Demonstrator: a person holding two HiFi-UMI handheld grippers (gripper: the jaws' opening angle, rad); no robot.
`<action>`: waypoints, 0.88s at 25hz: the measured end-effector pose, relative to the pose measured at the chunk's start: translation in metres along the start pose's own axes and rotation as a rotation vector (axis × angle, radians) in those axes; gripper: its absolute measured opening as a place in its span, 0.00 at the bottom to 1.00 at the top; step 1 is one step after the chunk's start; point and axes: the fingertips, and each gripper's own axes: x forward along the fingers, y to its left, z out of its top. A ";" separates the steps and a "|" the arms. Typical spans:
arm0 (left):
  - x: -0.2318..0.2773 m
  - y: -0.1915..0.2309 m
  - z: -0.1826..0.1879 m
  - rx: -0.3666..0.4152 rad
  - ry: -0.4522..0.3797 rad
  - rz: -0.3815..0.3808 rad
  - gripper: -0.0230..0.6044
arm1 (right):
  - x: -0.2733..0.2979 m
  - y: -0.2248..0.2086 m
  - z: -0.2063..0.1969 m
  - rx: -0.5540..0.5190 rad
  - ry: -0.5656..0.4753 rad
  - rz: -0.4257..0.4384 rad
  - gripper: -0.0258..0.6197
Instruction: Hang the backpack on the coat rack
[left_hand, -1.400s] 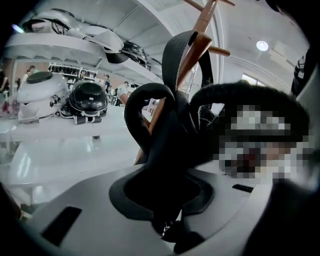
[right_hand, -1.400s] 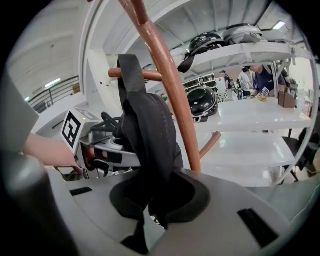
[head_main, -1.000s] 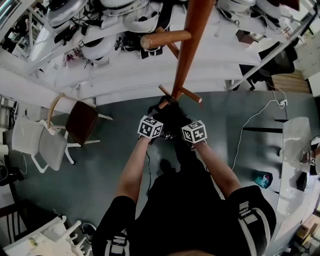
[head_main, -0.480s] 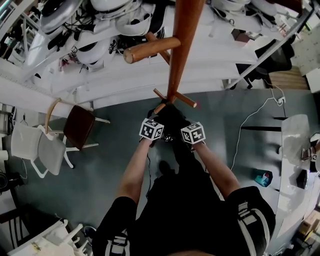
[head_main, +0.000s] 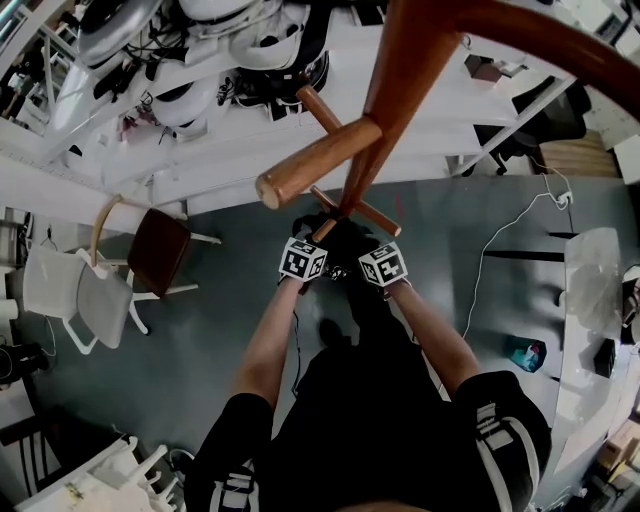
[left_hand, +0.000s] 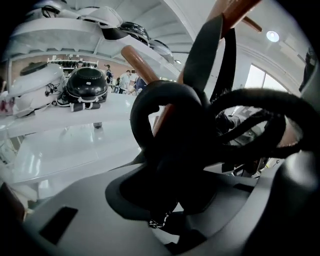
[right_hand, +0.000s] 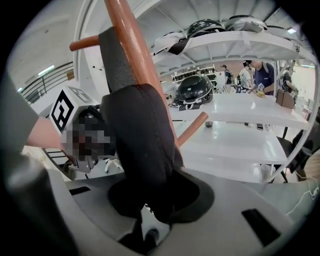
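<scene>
One backpack (head_main: 345, 238), one coat rack (head_main: 398, 95), two grippers. Left gripper (head_main: 313, 240) and right gripper (head_main: 372, 246) each have a black backpack strap between the jaws, and both sets of jaws are opening. The backpack sits against the rack's pole, under the pegs. Dark floor (head_main: 200, 350), white shelves (head_main: 200, 150) behind. Two chairs (head_main: 150, 250) stand well off left, with open floor on either side.

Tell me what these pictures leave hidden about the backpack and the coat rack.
- Head view: the backpack merges with the person's dark clothes.
- Head view: the coat rack has its top cut off by the upper edge.
- Left gripper view: the strap blocks whether it sits on a peg.
</scene>
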 end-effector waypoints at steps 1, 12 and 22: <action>0.000 -0.001 -0.002 0.006 0.003 0.002 0.25 | 0.000 0.001 -0.003 0.001 0.012 0.003 0.21; -0.012 0.003 -0.013 -0.003 -0.007 0.042 0.30 | 0.001 0.008 -0.007 0.060 0.004 0.034 0.34; -0.031 0.020 -0.018 -0.052 -0.043 0.116 0.46 | -0.011 0.008 -0.010 0.086 -0.035 0.019 0.49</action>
